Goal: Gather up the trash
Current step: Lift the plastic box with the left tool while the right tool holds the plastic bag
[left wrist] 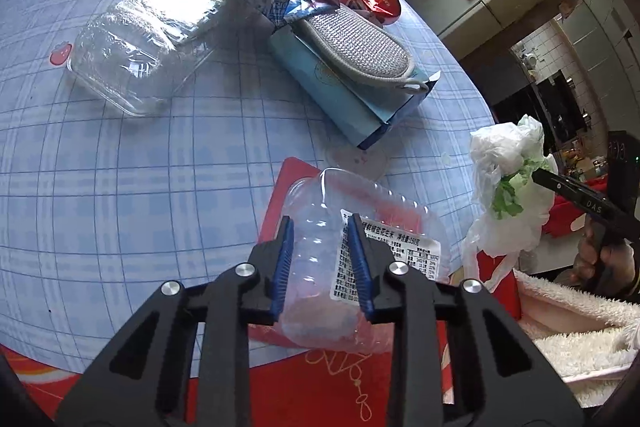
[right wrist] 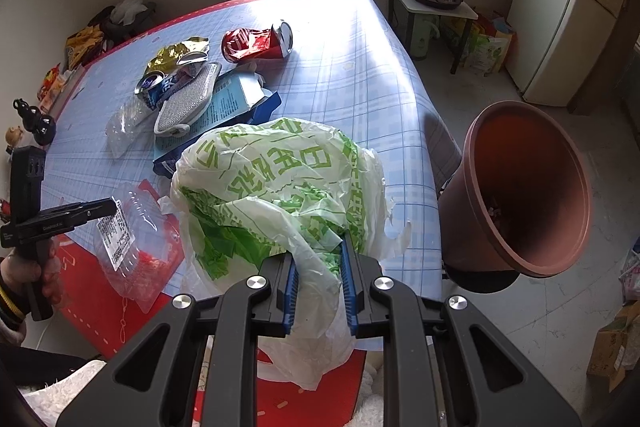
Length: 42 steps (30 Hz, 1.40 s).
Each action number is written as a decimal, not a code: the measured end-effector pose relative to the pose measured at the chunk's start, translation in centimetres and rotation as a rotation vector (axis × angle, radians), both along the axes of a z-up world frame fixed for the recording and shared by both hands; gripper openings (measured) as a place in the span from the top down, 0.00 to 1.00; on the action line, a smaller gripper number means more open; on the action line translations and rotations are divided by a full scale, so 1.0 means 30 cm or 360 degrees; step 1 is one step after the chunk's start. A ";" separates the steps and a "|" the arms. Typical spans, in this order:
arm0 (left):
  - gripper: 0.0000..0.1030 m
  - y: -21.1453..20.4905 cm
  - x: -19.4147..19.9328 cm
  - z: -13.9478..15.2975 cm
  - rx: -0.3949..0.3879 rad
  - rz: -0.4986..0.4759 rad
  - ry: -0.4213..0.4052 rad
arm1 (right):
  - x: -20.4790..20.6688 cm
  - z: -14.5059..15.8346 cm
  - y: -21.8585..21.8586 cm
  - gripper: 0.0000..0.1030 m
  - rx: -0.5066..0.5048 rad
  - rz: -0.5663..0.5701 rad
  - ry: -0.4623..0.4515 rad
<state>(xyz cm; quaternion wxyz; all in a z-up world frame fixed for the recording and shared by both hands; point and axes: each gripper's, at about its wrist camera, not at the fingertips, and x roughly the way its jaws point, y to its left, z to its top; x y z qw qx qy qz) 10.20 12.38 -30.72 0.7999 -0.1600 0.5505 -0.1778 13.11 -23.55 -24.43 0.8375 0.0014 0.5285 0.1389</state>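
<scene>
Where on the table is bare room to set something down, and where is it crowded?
Free: the checked cloth right of the crushed red can out to the table edge, and the wide stretch below the big clear container in the left wrist view. Crowded: the middle cluster of blue box, scrubber pad, cans and gold wrapper, plus the near edge with the clear clamshell.

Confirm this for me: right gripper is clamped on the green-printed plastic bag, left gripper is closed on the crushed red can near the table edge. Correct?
Not quite. The left gripper is closed on the clear plastic clamshell container with the white label, as the left wrist view shows. The crushed red can lies untouched farther back on the table. The right gripper is indeed clamped on the green-printed plastic bag.
</scene>
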 end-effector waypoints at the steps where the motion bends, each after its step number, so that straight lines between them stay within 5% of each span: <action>1: 0.71 -0.005 -0.001 0.002 0.0005 0.0001 0.0005 | 0.001 0.002 0.002 0.82 0.0003 0.0003 -0.0003; 13: 0.70 0.005 -0.040 0.005 0.0015 0.0130 -0.0013 | -0.030 -0.053 0.080 0.82 -0.0087 0.0151 0.0113; 20: 0.48 0.075 -0.058 -0.001 -0.0084 0.0180 0.0018 | -0.111 -0.138 0.300 0.82 -0.0309 0.0394 0.0214; 27: 0.37 0.217 -0.070 -0.023 -0.0133 0.0133 0.0038 | -0.163 -0.176 0.479 0.79 -0.0498 0.0467 0.0244; 29: 0.25 0.269 -0.075 -0.030 -0.0140 0.0127 0.0041 | -0.169 -0.184 0.520 0.78 -0.0536 0.0466 0.0250; 42: 0.19 0.437 -0.098 -0.079 -0.0358 0.0022 0.0133 | -0.201 -0.255 0.767 0.75 -0.0592 0.0605 0.0382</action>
